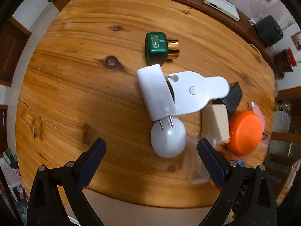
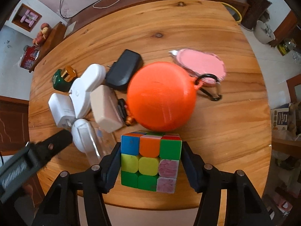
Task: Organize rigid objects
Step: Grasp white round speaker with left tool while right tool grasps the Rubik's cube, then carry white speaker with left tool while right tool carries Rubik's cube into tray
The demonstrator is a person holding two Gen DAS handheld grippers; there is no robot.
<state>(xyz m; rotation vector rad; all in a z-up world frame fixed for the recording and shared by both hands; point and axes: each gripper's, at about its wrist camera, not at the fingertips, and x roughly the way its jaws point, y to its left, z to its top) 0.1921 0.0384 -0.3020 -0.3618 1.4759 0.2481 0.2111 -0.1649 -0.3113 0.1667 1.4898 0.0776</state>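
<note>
My right hand-held gripper (image 2: 151, 164) has the puzzle cube (image 2: 150, 162) between its pads, pinching two opposite flat faces. The cube sits at the near edge of the worktop (image 2: 225, 113), just in front of the orange disc (image 2: 161, 96). I judge the cube light, rigid and smooth-sided; flat faces grip best, though its layers may twist. My left hand-held gripper (image 1: 151, 150) is spread, holding nothing, above the white egg-shaped case (image 1: 168, 138). Left of the orange disc the objects crowd together; right of it the worktop is open wood, with the near edge close behind the cube.
</note>
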